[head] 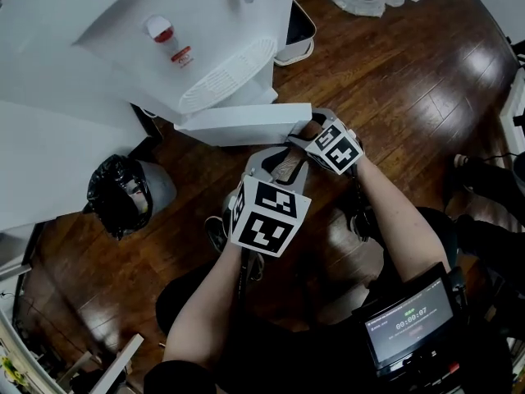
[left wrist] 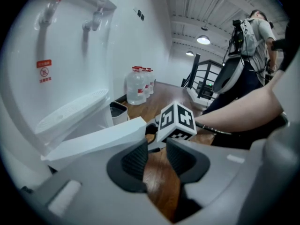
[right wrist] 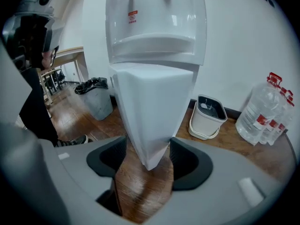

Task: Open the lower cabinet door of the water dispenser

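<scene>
Office-like workspace or lab hall. White water dispenser (right wrist: 154,27) against wall; spare water jugs (right wrist: 262,109) and small white bin (right wrist: 207,116) right of it, black-bagged trash bin (head: 123,191) left. Dark wood floor (head: 394,72), exposed ceiling with lamps (left wrist: 203,40).

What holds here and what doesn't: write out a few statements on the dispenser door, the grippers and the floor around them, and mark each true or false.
1. The lower cabinet door stands swung open. True.
2. The left gripper holds the door. False: its jaws stand apart with nothing between them; the door's edge sits between the jaws of the right gripper.
3. A bin lined with a black bag stands on the wooden floor beside the water dispenser. True.
4. The water bottles stand on top of the dispenser. False: they stand on the wooden floor by the wall.
</scene>
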`<state>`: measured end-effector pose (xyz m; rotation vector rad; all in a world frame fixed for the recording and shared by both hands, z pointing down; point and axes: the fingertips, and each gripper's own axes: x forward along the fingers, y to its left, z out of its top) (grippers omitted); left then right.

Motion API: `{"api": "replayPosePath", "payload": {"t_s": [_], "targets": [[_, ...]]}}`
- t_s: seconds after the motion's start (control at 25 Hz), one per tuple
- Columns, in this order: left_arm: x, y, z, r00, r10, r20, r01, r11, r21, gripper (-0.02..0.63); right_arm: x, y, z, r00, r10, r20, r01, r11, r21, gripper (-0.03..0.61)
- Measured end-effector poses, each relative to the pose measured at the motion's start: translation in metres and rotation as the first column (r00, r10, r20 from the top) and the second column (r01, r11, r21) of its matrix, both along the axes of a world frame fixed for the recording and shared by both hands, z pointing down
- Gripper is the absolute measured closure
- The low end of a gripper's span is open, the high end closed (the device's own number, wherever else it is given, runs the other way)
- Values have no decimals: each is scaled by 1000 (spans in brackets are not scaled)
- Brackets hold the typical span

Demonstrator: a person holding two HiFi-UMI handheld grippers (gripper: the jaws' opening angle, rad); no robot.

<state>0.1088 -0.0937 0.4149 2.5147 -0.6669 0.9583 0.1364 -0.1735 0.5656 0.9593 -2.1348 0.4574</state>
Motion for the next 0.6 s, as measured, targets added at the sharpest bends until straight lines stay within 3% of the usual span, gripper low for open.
{"api": "replayPosePath", "payload": {"t_s": [0.24,0.6], "targets": [[-13,17,-4,999,-34,35,34,999,21,468,-5,27,-1,1000,3,-19,-3,1000,-7,312],[-31,47,-4,989,-145,-15,145,989,-13,468,-23,72,-1,999,-41,-29,41,999,-12,338]]}}
